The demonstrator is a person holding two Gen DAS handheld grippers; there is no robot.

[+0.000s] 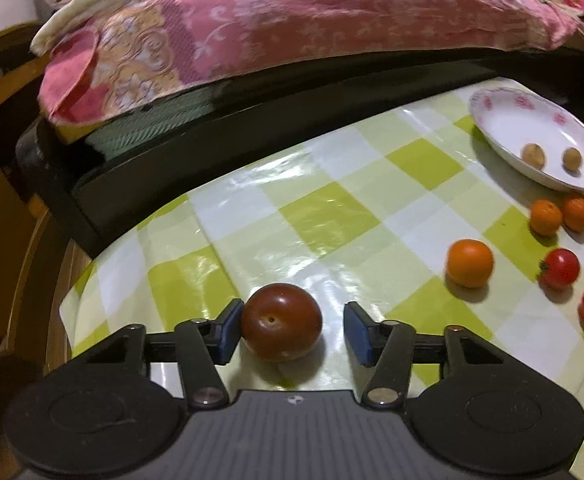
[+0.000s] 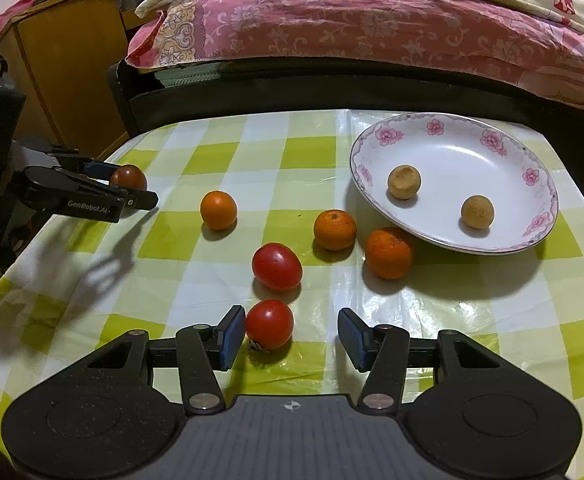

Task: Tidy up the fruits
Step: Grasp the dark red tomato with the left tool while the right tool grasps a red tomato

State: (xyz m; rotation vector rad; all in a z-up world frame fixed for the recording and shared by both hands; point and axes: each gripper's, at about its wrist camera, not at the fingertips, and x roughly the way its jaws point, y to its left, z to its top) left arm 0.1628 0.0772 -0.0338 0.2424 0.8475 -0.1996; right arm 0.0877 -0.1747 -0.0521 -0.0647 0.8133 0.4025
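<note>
tablecloth (image 2: 312, 152) green-white check | plate (image 2: 492, 140) white, pink flowers

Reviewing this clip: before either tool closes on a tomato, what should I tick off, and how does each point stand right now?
1. Left tool open around the dark tomato: ok.
2. Dark tomato centred between the pads: not ok, it sits against the left pad.
3. Right tool open around the near red tomato: ok, also off-centre to the left.
4. Plate has free room beside the two brown fruits: ok.
5. Second red tomato clear of the right tool: ok.
6. Fruit firmness: cannot tell.
</note>
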